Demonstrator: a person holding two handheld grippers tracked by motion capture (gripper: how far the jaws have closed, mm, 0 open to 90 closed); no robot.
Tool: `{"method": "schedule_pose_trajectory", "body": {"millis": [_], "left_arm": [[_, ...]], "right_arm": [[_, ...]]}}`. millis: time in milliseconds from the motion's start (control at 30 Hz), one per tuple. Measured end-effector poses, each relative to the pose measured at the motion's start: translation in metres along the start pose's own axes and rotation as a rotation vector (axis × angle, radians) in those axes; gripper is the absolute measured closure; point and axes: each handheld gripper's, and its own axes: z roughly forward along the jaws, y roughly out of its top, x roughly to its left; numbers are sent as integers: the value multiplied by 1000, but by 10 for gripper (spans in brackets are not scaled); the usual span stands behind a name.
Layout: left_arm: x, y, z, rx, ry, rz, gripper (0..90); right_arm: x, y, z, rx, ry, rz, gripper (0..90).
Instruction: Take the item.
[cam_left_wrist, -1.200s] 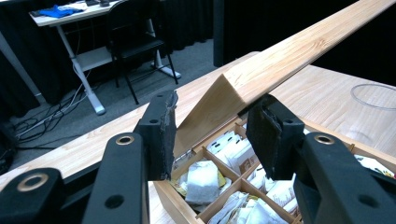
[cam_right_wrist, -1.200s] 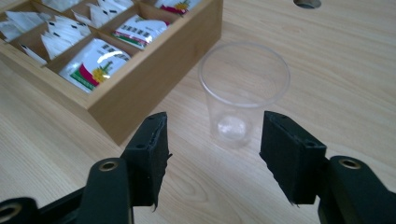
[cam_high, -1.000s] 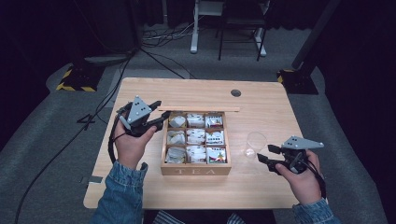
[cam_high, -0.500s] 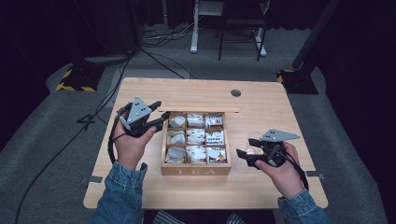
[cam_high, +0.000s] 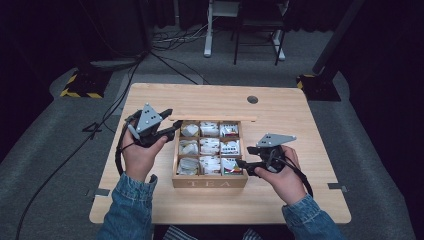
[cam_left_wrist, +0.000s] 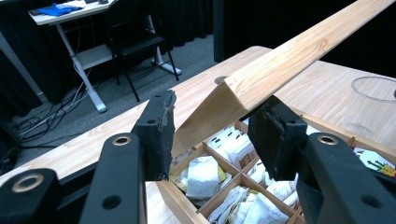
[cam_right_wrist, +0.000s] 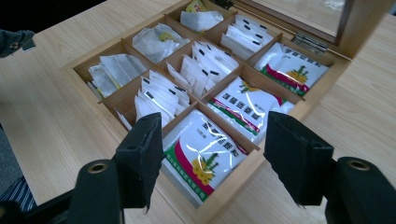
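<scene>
High view: your right hand-held gripper (cam_high: 241, 165), jaws apart and empty, has moved from the table's right edge to the tea box (cam_high: 210, 183), ready to pick a sachet; your left hand-held gripper (cam_high: 174, 127) props the lid (cam_left_wrist: 299, 56), its jaws just easing wider.

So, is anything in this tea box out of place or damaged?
Nothing stands out. The tea box sits square on the table, its lid raised between the left gripper jaws, and the sachets lie inside their compartments.

Pale wooden tea box (cam_high: 210, 182) holds white sachets (cam_right_wrist: 154, 95) (some green-and-red printed (cam_right_wrist: 201, 156)).
</scene>
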Motion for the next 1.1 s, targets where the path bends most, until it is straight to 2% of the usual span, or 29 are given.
{"method": "schedule_pose_trajectory", "body": {"millis": [233,733,1100], "left_arm": [[2,0,-1,5,5,-22,500],[2,0,-1,5,5,-12,503],[2,0,-1,7,1,-7,503]], "right_arm": [[7,12,14,-4,21,-30,393],[25,28,43,6,63,-69,395],[44,41,71,5,99,-110,399]]}}
